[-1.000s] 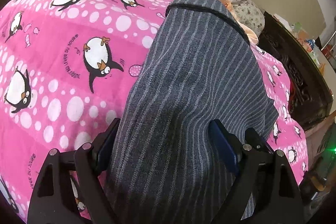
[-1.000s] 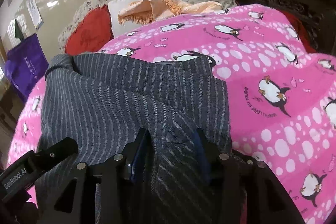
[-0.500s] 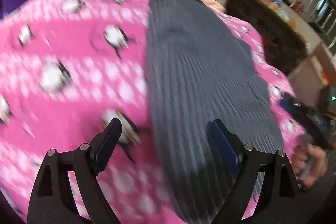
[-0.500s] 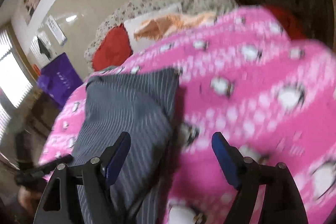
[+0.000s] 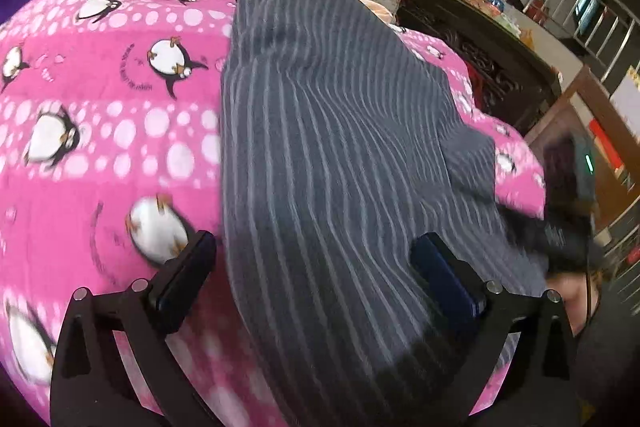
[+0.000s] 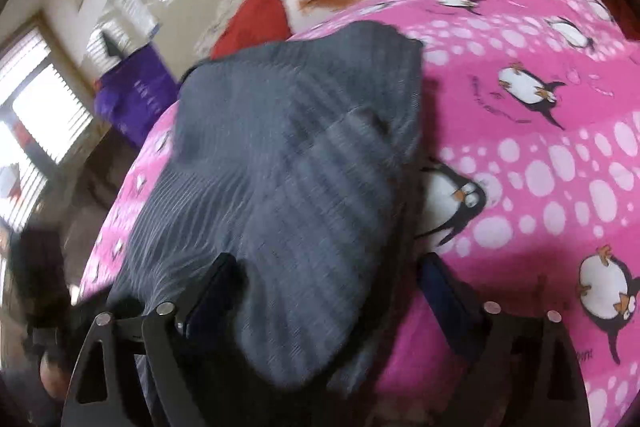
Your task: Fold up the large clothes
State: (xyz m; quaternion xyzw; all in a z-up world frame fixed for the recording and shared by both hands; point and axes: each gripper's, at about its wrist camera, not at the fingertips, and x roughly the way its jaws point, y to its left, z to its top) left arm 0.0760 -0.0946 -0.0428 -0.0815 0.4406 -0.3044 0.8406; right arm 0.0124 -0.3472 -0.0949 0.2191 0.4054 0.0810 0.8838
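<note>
Trousers lie on blanket; left claw opening, right claw closing, neither gripping.

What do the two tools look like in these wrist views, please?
Both are alike. The left tool has two matt black fingers with triangular cut-outs, silver round bolt heads along the top, and dark blue rectangular pads on the inner faces. The right tool shows the same black frame, silver bolts and blue pads. No cables or sleeves show.

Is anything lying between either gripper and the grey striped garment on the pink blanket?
Nothing visible. The grey striped garment lies bare on the pink blanket, directly before the left gripper and right gripper.
</note>
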